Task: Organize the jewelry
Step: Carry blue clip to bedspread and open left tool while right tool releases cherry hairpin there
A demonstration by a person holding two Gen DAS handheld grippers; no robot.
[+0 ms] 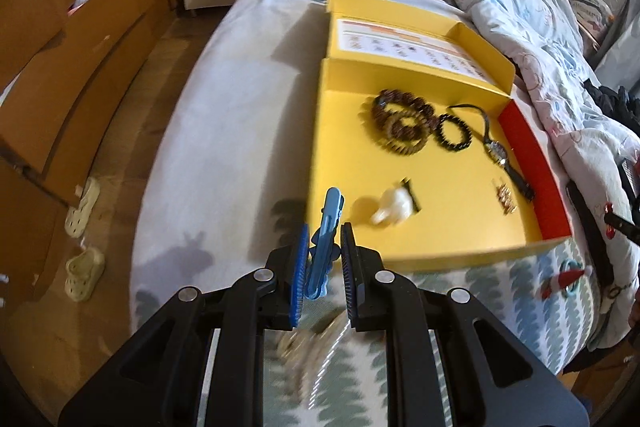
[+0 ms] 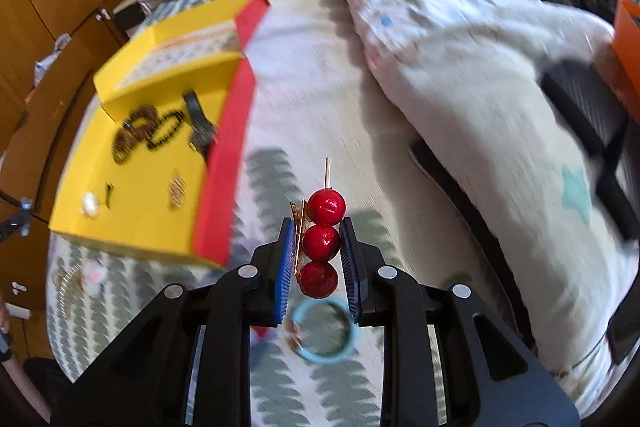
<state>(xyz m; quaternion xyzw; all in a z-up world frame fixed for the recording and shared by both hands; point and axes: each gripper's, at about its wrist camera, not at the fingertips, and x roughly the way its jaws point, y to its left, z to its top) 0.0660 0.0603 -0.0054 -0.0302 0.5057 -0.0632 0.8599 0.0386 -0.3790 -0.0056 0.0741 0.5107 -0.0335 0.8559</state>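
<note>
My left gripper point(image 1: 325, 241) is shut on a light blue hair clip point(image 1: 327, 223), held in the air just off the near left corner of the open yellow box point(image 1: 440, 211). My right gripper point(image 2: 316, 233) is shut on a hair clip with three red balls on a stick point(image 2: 323, 241), to the right of the yellow box point(image 2: 136, 183) and above the bed. In the box lie brown bead bracelets point(image 1: 400, 123), a black bead bracelet point(image 1: 454, 133), a wristwatch point(image 1: 498, 147), a white fluffy clip point(image 1: 394, 211) and a small gold piece point(image 1: 505, 197).
On the patterned bedsheet point(image 2: 280, 171) under my right gripper lies a teal bangle point(image 2: 324, 335), and a gold spiral piece point(image 2: 68, 287) lies near the box's front. A bunched duvet point(image 2: 460, 47) fills the right side. Beyond the bed's left edge are wooden wardrobes point(image 1: 60, 47) and slippers point(image 1: 82, 275).
</note>
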